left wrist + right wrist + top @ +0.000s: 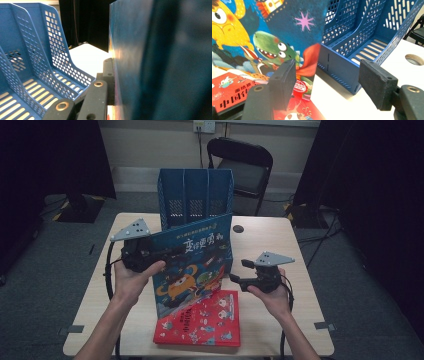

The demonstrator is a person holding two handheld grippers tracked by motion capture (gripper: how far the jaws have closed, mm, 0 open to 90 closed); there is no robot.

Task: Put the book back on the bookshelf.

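The left claw (172, 251) is clamped on the top edge of the blue picture book (197, 265), holding it upright near the middle of the counter (295, 265), just in front of the blue file rack (196, 195) at the far edge. The right claw (236, 279) hangs with its jaws apart on nothing, just beside the book's right edge. A red book (202, 322) lies flat at the near edge, under the blue one's lower corner.

A red book (200, 320) lies flat at the table's (300, 240) near edge. Behind the table stands a black folding chair (242, 165), under a wall socket (204, 126).
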